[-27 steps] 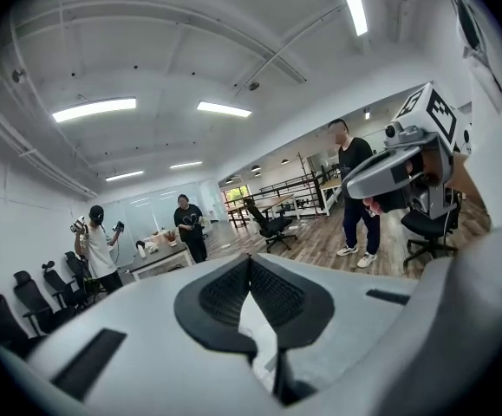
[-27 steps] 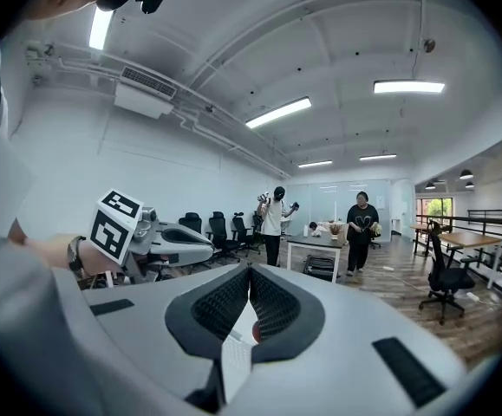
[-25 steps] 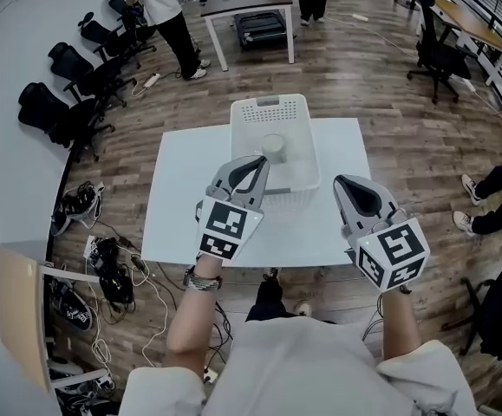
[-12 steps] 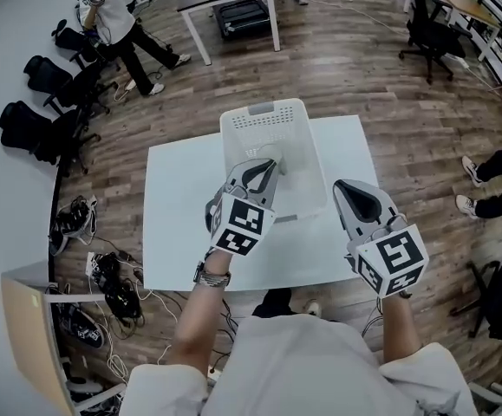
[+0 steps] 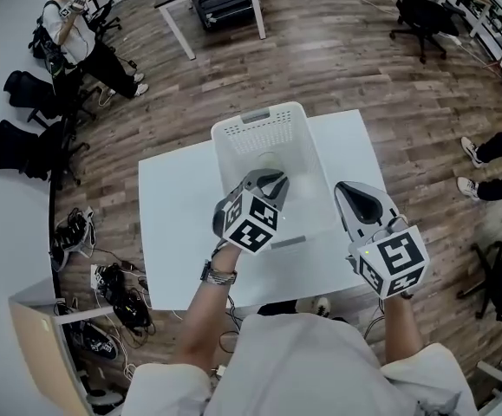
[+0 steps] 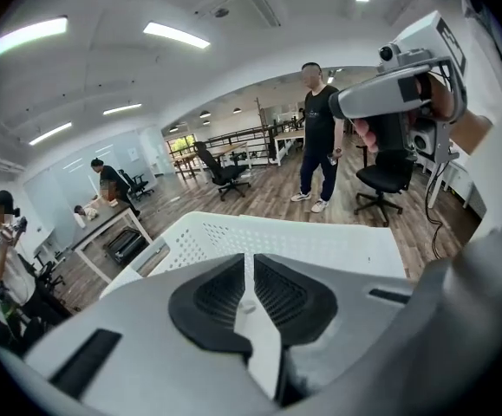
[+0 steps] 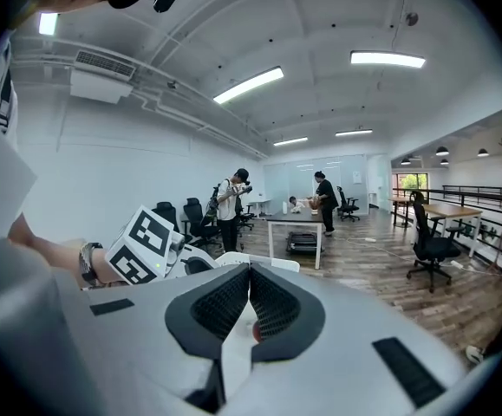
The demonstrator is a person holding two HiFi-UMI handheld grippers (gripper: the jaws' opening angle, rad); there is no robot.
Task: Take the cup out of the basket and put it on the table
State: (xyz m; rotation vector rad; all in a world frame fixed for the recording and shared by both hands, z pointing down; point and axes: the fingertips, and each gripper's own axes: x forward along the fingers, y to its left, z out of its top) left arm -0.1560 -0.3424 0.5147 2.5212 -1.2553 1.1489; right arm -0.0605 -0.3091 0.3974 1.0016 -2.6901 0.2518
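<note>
While the one white basket (image 5: 259, 121) stood on the single white table (image 5: 177, 219) toward its 12 o'clock edge, the one cup (image 5: 272, 158) sat inside it. It was pale and hard to make out against the basket floor, and probably upright. Two tongs were in view. The left tongs (image 5: 273, 181) hovered over the basket's 6 o'clock half, just short of the cup, their jaws drawn together with only a sliver between them and nothing held. The right tongs (image 5: 352, 192) hung above the table at the basket's 3 o'clock side, jaws likewise pressed together and empty.
</note>
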